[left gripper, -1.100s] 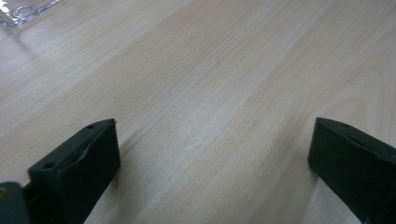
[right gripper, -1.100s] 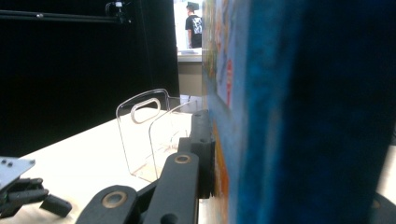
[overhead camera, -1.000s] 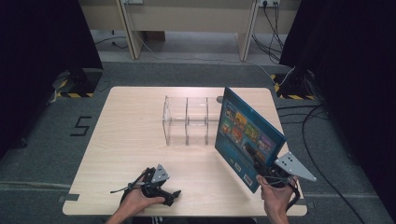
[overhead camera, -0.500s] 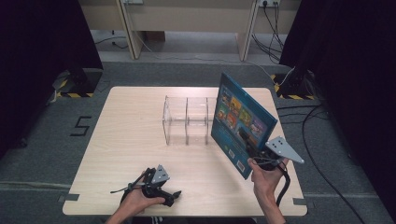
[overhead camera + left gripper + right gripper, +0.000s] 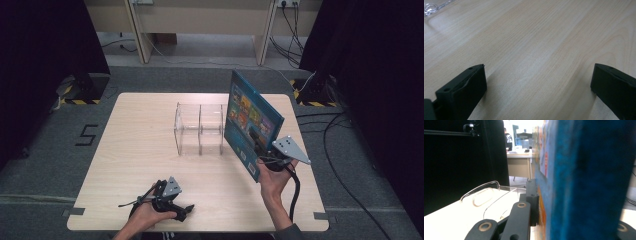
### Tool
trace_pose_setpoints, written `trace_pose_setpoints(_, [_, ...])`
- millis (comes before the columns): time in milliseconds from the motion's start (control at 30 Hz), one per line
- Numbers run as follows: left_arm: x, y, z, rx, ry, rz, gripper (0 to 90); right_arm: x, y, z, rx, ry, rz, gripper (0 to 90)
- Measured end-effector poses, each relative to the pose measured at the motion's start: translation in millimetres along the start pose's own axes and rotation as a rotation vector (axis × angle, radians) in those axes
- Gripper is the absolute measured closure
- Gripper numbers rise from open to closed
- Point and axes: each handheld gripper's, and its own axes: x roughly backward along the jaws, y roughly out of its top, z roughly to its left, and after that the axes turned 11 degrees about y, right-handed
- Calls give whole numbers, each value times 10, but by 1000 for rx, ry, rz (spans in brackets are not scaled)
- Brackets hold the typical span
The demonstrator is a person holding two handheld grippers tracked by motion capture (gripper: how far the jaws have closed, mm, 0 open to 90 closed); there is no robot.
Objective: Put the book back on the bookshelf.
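High view: clear rack (image 5: 199,129) compartments empty.

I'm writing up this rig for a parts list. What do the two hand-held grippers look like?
Both are black. The left hand-held gripper and the right hand-held gripper each carry a grey three-cornered plate with small holes, have blocky black jaws, and trail a black cable.

Left hand-held gripper (image 5: 186,212) rests near the table's (image 5: 140,145) front edge, jaws apart; right hand-held gripper (image 5: 257,145) is raised, jaws clamped.
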Motion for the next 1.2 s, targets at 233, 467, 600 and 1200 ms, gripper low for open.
trace_pose_setpoints(233, [1,-2,-3,-1,-3,-1,0,-161,-20,-28,22,-39,-1,829])
trace_pose_setpoints(467, [1,-2,-3,-1,-3,-2,0,-278,-69,-51,9,-60,1,829])
trace_pose_setpoints(600, [1,-2,-3,-1,-2,-2,0,-335,-91,-44,21,-77,3,829])
trace_pose_setpoints(1200, [7,-3,-8,-9,-10,0,0,-532,-226,-16,19,-142,-11,827])
